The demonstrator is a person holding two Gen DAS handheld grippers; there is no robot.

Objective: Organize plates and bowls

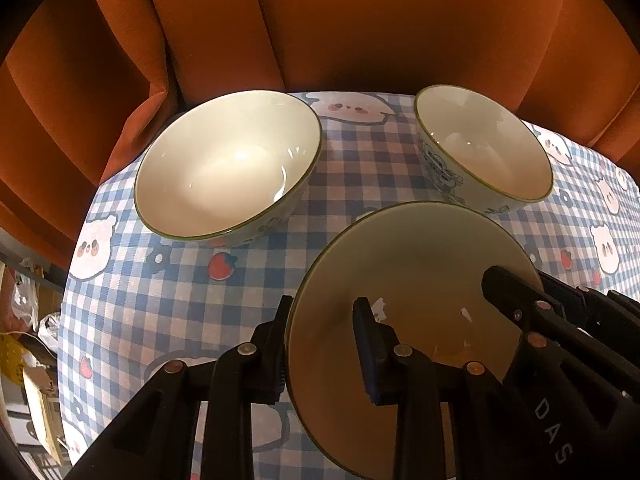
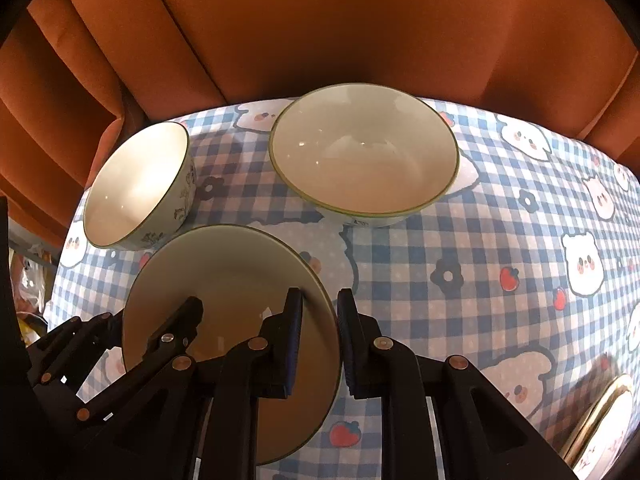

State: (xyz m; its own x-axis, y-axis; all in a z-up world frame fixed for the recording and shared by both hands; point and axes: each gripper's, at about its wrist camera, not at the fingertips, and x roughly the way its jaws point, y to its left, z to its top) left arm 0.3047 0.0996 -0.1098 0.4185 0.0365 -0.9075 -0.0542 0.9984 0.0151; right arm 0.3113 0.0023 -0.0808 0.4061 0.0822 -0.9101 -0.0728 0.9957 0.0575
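A cream plate with a green rim (image 1: 408,280) lies on the checked tablecloth close to me; it also shows in the right wrist view (image 2: 228,272). My left gripper (image 1: 324,344) straddles its left rim, one finger outside, one inside, jaws apart. My right gripper (image 2: 320,336) straddles its right rim the same way, jaws apart; it also shows in the left wrist view (image 1: 516,300). Two cream bowls stand behind: a larger one (image 1: 228,164), (image 2: 364,148) and a smaller one with blue drawings (image 1: 484,148), (image 2: 136,184).
The round table (image 2: 480,220) has a blue-and-white checked cloth with bears and strawberries. An orange curtain (image 1: 320,20) hangs right behind it. A gold-rimmed dish (image 2: 600,420) sits at the near right edge. Clutter lies on the floor at the left (image 1: 28,340).
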